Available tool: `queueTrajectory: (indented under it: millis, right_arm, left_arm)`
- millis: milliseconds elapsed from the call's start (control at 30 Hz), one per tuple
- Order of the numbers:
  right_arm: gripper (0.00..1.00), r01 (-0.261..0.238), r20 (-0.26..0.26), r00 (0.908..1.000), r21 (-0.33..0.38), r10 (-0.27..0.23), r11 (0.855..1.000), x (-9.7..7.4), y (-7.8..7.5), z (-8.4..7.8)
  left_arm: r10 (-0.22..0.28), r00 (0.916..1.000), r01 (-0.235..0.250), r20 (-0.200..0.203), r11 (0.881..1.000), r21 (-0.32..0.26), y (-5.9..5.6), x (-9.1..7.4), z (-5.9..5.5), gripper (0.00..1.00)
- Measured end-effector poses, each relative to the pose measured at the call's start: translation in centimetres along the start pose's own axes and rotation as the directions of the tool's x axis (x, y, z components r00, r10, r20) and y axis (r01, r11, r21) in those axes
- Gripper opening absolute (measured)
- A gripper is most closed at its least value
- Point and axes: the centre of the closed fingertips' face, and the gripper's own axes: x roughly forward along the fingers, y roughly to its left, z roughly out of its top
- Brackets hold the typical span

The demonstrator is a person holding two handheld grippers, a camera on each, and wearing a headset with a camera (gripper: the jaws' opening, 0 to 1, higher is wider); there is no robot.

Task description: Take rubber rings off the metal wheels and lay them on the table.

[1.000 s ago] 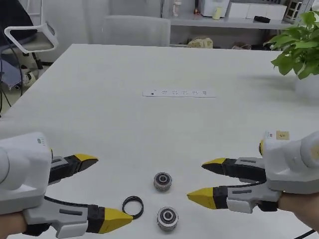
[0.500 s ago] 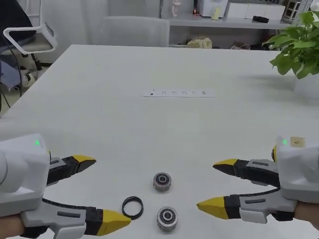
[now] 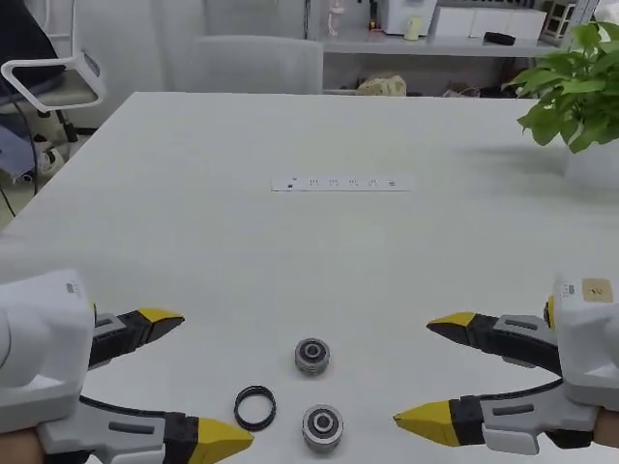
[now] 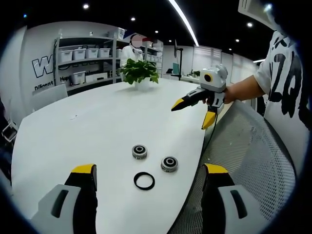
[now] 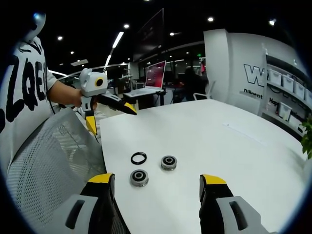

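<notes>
Two small metal wheels (image 3: 311, 355) (image 3: 322, 425) lie near the table's front edge, with a loose black rubber ring (image 3: 254, 407) flat on the table to their left. My left gripper (image 3: 193, 379) is open at the left, a little apart from the ring. At the right, my right gripper (image 3: 418, 371) is open and holds nothing. The left gripper view has the ring (image 4: 144, 181) and both wheels (image 4: 139, 151) (image 4: 169, 164) between its jaws, and the right gripper (image 4: 190, 117) beyond. From the right gripper view I see the wheels (image 5: 139, 177) (image 5: 168, 162), the ring (image 5: 138, 158) and the left gripper (image 5: 112, 122).
A white power strip (image 3: 340, 183) lies mid-table. A potted plant (image 3: 571, 87) stands at the far right, and a grey chair (image 3: 253, 64) is behind the table's far edge. A mesh office chair (image 4: 243, 146) is by the table's near edge.
Both grippers have drawn back toward me, the right one sliding right and lower. The wheels and the ring lie where they were.
</notes>
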Motion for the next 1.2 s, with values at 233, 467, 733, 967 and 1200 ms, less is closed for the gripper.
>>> queueTrajectory:
  millis: [233, 467, 733, 967, 1200]
  right_arm:
    - [0.71, 0.004, -0.005, 1.0000, -0.013, -0.004, 1.000, -0.10, 0.24, -0.34]
    - [0.72, 0.014, 0.004, 0.9999, -0.006, -0.014, 1.000, -0.08, 0.31, -0.34]
    - [0.72, 0.014, 0.001, 0.9999, -0.008, -0.014, 1.000, -0.03, 0.36, -0.50]
    - [0.73, 0.016, 0.004, 0.9999, -0.007, -0.016, 1.000, -0.06, 0.35, -0.45]
    - [0.73, 0.015, 0.004, 0.9999, -0.007, -0.015, 1.000, -0.05, 0.37, -0.45]
  left_arm:
    - [-0.002, 1.0000, 0.002, 0.003, 1.000, -0.008, -0.45, 0.00, -0.19, 0.87]
    - [0.004, 1.0000, -0.004, 0.007, 1.000, -0.016, -0.68, -0.10, -0.51, 0.87]
    - [0.011, 0.9999, -0.011, 0.013, 1.000, -0.021, -0.76, -0.15, -0.61, 0.87]
    - [0.012, 0.9998, -0.012, 0.012, 1.000, -0.015, -0.77, -0.18, -0.55, 0.87]
    - [0.016, 0.9998, -0.016, 0.014, 1.000, -0.015, -0.69, -0.29, -0.51, 0.87]
